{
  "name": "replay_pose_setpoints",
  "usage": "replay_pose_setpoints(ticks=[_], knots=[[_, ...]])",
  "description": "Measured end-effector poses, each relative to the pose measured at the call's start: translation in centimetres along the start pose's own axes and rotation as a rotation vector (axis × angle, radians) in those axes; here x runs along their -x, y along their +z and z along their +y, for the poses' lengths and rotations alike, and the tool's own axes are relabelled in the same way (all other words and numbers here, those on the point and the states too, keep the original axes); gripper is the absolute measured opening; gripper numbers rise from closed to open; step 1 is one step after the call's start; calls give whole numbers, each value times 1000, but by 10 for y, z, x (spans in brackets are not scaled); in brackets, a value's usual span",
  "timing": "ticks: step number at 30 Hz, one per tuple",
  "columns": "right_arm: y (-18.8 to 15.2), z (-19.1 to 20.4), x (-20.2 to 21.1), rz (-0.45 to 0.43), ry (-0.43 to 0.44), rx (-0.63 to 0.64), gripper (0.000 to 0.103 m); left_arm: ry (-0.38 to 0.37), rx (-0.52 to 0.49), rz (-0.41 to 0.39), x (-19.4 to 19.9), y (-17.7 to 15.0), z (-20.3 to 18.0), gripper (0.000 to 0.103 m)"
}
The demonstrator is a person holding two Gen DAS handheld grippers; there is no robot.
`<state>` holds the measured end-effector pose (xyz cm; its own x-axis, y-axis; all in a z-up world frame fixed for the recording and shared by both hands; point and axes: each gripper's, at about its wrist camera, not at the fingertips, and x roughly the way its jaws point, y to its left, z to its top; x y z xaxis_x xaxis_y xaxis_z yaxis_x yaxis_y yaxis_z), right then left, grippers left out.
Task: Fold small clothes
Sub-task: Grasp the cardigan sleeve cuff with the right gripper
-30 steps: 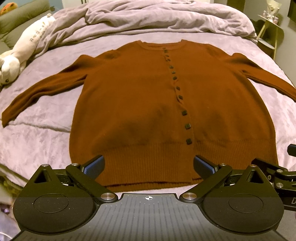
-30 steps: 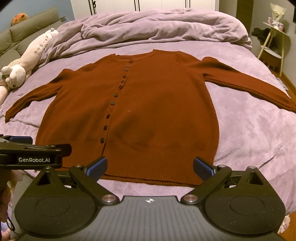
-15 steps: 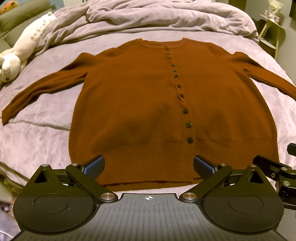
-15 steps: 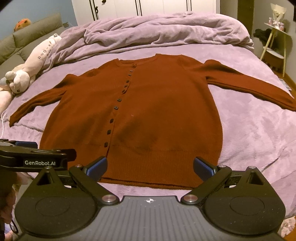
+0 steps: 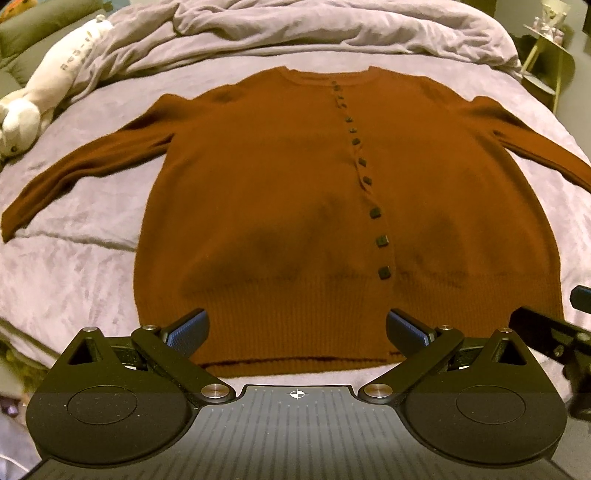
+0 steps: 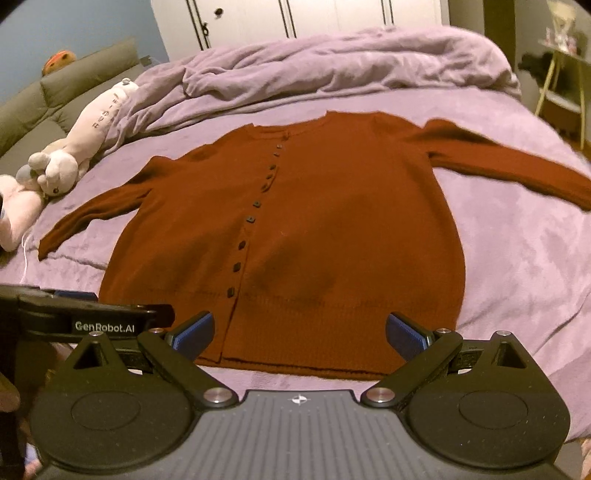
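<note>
Risk: both jaws stand released, left gripper (image 5: 297, 326) and right gripper (image 6: 300, 328) near the cardigan (image 5: 332, 206) hem; a shallow pinch could also drag the bedsheet (image 5: 74, 266).

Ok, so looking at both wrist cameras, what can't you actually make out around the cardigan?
- Cardigan right cuff: cut off by the frame edge in both views.
- Hem corners: left view, hidden behind the left claw fingers; the right claw hides part in its view.
- Printing on the plush toy: too small to read.
- Items on the side table: blurred by fisheye.
- Cardigan's back: hidden against the bed.
</note>
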<state>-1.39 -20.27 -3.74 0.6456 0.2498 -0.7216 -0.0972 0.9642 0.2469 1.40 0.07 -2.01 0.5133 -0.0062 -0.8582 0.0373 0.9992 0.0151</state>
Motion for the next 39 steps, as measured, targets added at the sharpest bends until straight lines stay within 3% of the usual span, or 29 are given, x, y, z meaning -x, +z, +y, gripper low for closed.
replay_pose_setpoints(ticks=[7,12,14,18,21,23,25,27,28,32,36,37,38,39], knots=[[0,-23,-9,-2,65,-70,99,-40,-11,-17,-8,5,-3,103],[6,-74,-17,-30,126,-235,97,-24,-38,-40,-17,13,-11,103],[11,-104,-21,-43,130,-320,88,-34,-39,-47,-23,21,-13,103],[30,-179,-23,-124,41,-472,80,-15,-40,-55,-35,42,-14,103],[46,-258,-19,-243,-44,-672,66,20,-25,-66,-49,63,-14,103],[52,-309,-18,-312,-97,-817,48,30,7,-77,-59,77,-12,103],[54,-350,-18,-364,-139,-925,38,33,33,-82,-68,87,-9,103],[53,-384,-19,-408,-208,-1029,34,49,55,-85,-79,96,-10,103],[50,-397,-20,-421,-212,-1059,29,50,63,-82,-84,97,-11,103],[43,-432,-30,-469,-196,-1188,29,40,92,-46,-104,102,-11,103],[51,-441,-40,-480,-220,-1164,27,43,76,-12,-116,98,-13,103],[55,-439,-40,-470,-246,-1136,21,42,75,-13,-116,98,-13,103],[61,-436,-40,-455,-289,-1091,8,36,74,-9,-117,98,-12,103],[69,-431,-39,-443,-324,-1056,5,28,76,-3,-118,99,-11,103]])
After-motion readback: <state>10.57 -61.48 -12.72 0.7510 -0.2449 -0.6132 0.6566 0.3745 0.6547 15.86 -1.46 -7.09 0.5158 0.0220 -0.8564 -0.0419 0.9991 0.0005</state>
